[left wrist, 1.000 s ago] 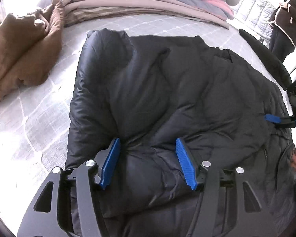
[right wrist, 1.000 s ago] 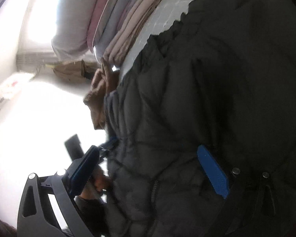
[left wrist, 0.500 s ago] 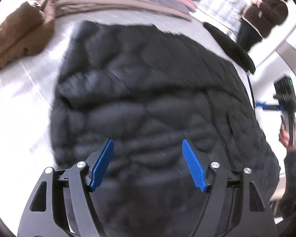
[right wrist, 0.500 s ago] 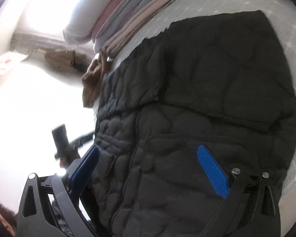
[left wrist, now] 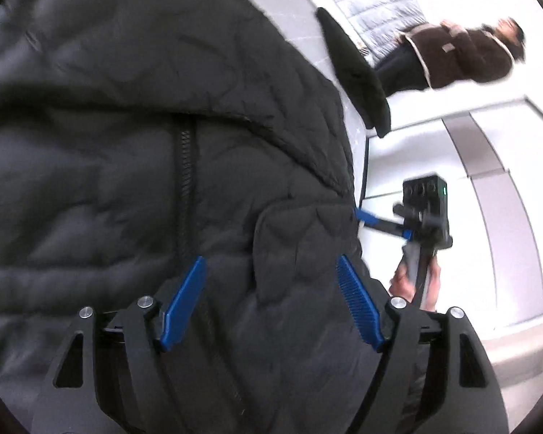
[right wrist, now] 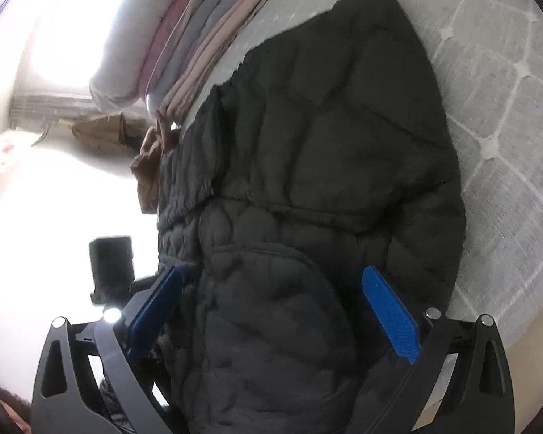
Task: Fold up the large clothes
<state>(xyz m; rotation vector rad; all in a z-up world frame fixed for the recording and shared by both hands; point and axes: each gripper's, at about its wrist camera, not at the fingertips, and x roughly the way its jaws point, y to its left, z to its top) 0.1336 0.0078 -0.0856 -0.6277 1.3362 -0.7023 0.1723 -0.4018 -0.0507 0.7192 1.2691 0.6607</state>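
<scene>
A large black quilted puffer jacket lies spread on the grey patterned bed; it also shows in the right wrist view. Its zipper runs down the middle. My left gripper is open, its blue fingers wide apart above the jacket's near part, holding nothing. My right gripper is open over the jacket's near end, empty. The right gripper also shows in the left wrist view at the jacket's right edge, a hand on its handle.
A stack of folded blankets lies along the far edge of the bed. A brown garment sits by the jacket's far left. A black sleeve-like piece lies right of the jacket. A person in a dark coat stands beyond the bed.
Both grippers have pulled back and up from the jacket, and both views have swung. The left view now looks further right. The jacket stays flat on the bed.
</scene>
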